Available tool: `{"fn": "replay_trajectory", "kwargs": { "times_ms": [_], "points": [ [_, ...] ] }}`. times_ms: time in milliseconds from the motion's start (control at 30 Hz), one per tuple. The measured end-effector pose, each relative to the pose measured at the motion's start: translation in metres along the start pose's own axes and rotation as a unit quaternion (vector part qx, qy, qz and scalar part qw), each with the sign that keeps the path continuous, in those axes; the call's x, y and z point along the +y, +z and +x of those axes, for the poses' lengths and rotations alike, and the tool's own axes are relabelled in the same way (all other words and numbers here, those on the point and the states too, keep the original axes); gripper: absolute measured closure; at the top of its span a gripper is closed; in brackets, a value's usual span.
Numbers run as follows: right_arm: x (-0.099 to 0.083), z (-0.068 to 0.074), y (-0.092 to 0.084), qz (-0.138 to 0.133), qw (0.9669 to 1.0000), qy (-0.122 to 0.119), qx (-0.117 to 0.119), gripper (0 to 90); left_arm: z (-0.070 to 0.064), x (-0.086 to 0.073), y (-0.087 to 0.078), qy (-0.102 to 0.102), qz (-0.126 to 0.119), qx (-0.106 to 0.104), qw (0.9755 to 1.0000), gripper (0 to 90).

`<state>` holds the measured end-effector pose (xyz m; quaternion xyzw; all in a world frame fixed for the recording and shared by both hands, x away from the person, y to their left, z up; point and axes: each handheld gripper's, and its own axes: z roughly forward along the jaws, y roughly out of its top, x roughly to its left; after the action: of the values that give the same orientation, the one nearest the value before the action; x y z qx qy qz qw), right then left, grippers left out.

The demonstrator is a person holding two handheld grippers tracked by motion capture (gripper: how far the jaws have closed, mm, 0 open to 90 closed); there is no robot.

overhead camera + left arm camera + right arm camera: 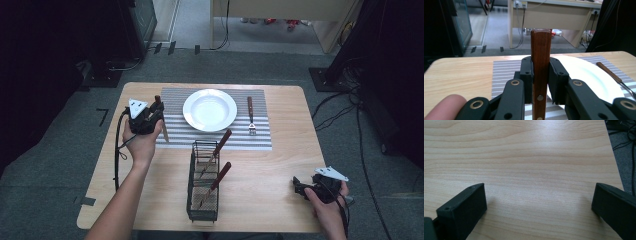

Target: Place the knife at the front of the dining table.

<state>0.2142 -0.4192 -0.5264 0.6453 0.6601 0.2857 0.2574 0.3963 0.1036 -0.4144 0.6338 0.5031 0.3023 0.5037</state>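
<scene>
left gripper [540, 75]: jaws clamping a knife [161, 120] by its wooden handle [540, 65], handle pointing away from the person, blade running back toward them
knife: sitting over the left strip of the mat [175, 100], at 9 o'clock from the plate [210, 110]; whether the blade is touching the mat, can't tell
right gripper [306, 189]: jaws standing wide apart, holding nothing, resting on bare table [529, 157] at 4 o'clock from the plate
fork [250, 115]: lying on the mat at 3 o'clock from the plate
caddy [203, 181]: at 6 o'clock, holding two more wooden-handled pieces
step (my read): placing the knife beside the plate
doing it well: keeping it parallel to the fork, lowering flat, loosening the grip only once the blade is resting on the mat, backing off without nudging the plate
</scene>
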Motion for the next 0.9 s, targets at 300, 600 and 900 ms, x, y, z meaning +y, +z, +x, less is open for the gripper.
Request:
{"fn": "replay_trajectory", "kwargs": {
  "times_ms": [300,600,900],
  "points": [
    [0.0,0.0,0.0,0.0,1.0,-0.002,0.003,0.0,0.007,0.004,0.038,-0.026,0.032,0.0,0.9992,76.3],
    [0.0,0.0,0.0,0.0,1.0,-0.003,0.002,0.0,0.021,-0.003,0.074,-0.064,0.054,0.012,0.9964,76.2],
    [0.0,0.0,0.0,0.0,1.0,-0.002,0.003,0.0,0.03,-0.008,0.11,-0.091,0.097,0.021,0.9909,76.2]
  ]
}}
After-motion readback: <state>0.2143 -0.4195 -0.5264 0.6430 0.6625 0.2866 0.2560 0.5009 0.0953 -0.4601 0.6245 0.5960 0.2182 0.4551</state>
